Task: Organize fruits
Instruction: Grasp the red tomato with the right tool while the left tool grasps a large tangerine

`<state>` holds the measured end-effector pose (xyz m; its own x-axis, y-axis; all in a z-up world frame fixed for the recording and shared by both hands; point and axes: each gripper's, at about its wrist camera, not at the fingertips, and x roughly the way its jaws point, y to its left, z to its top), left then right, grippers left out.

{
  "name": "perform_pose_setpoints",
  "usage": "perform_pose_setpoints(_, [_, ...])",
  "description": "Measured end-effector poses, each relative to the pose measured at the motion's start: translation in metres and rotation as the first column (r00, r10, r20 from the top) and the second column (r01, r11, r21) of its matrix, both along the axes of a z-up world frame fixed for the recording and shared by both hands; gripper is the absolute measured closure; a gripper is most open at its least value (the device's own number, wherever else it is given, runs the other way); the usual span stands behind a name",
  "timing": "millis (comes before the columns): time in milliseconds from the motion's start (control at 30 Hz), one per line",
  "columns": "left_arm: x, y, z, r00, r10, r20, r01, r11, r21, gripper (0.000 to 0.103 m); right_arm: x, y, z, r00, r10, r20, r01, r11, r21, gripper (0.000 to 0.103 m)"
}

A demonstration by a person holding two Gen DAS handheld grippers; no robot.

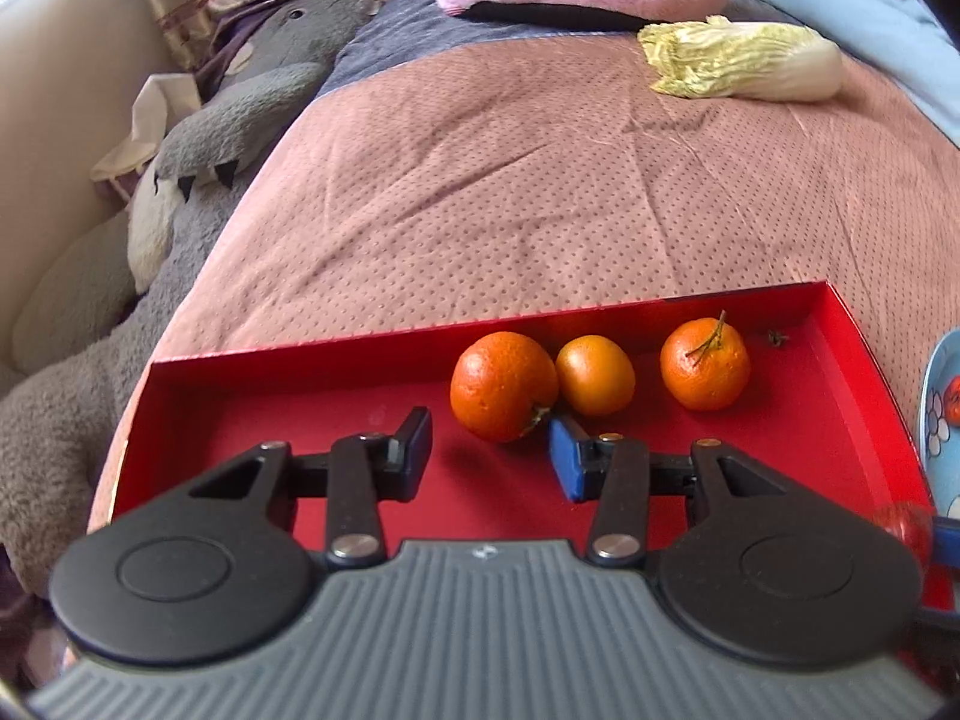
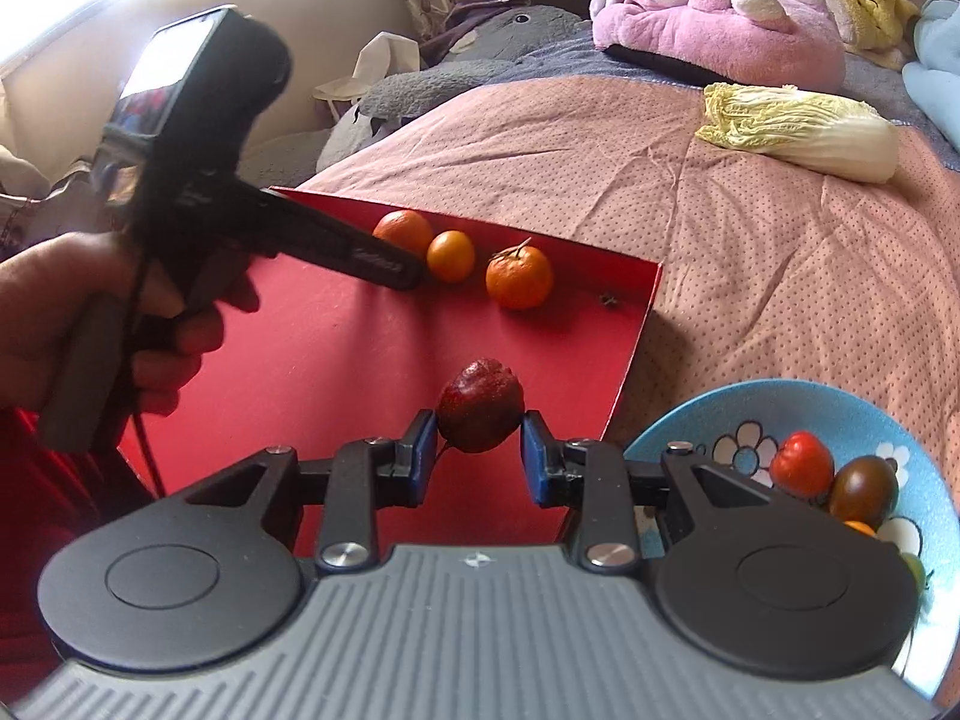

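Fruit, dark red and wrinkled, sits between right gripper fingers.

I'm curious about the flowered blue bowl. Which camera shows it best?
The right wrist view: the blue bowl sits at lower right, its flowered inside and small fruits showing, partly behind the right gripper. The left wrist view catches only a sliver at its right edge.

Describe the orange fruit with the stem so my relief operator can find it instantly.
Start at the shallow red cardboard tray lying on the pink dotted bedspread. Three round orange citrus fruits sit in a row by its far wall. Take the rightmost one, the stemmed orange fruit: it stands apart from the touching pair and alone carries a thin dry stem on top.
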<state>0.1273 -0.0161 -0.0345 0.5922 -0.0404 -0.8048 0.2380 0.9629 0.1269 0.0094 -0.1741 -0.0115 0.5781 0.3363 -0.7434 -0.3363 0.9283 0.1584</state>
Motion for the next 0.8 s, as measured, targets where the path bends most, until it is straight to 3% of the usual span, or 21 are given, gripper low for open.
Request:
perform_pose_setpoints(333, [0.002, -0.015, -0.005, 0.993, -0.102, 0.052, 0.097, 0.992, 0.085, 0.059, -0.02, 0.008, 0.003, 1.0, 0.024, -0.017, -0.024, 1.0, 0.005, 0.068])
perform_pose_setpoints(633, [-0.001, -0.012, -0.004, 0.993, -0.094, 0.073, 0.088, 0.992, 0.085, 0.063, -0.034, 0.005, 0.012, 1.0, 0.027, -0.001, -0.027, 1.0, 0.01, 0.068])
perform_pose_setpoints(800, [-0.007, -0.002, -0.001, 0.998, -0.021, 0.054, 0.019, 0.999, 0.033, 0.063, -0.042, 0.001, 0.016, 1.0, 0.022, 0.008, -0.022, 1.0, 0.012, 0.068])
